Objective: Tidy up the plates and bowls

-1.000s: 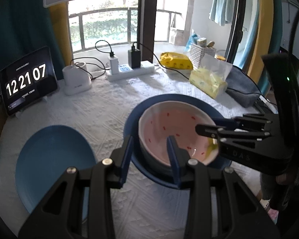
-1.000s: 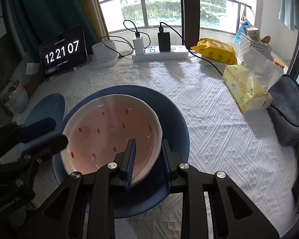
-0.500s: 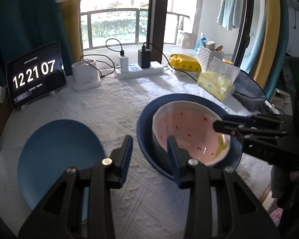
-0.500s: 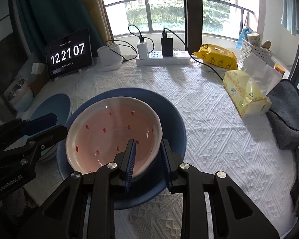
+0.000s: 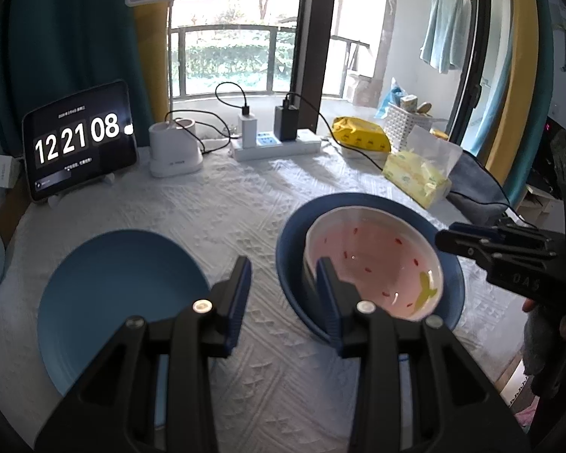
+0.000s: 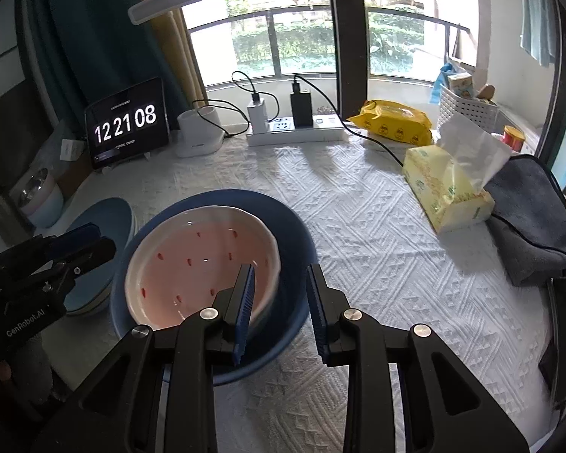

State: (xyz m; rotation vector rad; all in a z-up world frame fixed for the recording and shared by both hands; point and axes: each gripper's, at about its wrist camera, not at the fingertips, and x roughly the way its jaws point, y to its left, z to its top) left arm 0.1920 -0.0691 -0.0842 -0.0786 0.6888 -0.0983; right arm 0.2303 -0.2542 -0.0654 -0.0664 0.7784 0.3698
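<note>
A white bowl with a pink, red-speckled inside (image 5: 373,260) (image 6: 202,264) sits in a larger dark blue bowl (image 5: 294,241) (image 6: 294,234) on the white tablecloth. A blue plate (image 5: 120,302) (image 6: 102,219) lies to its left. My left gripper (image 5: 285,302) is open and empty over the cloth between the plate and the blue bowl. My right gripper (image 6: 279,304) is open at the near right rim of the two bowls, its left finger over the white bowl's edge, holding nothing.
A clock tablet (image 5: 79,143), a white lamp base (image 5: 173,151) and a power strip with cables (image 5: 279,143) line the back. Yellow tissue packs (image 6: 445,188), a white basket (image 6: 464,109) and a dark cloth (image 6: 532,219) sit at the right. A cup (image 6: 41,196) stands far left.
My right gripper has opened and let go of the white bowl's rim; the bowl now rests in the blue bowl. My left gripper has drawn back and left, away from the bowls.
</note>
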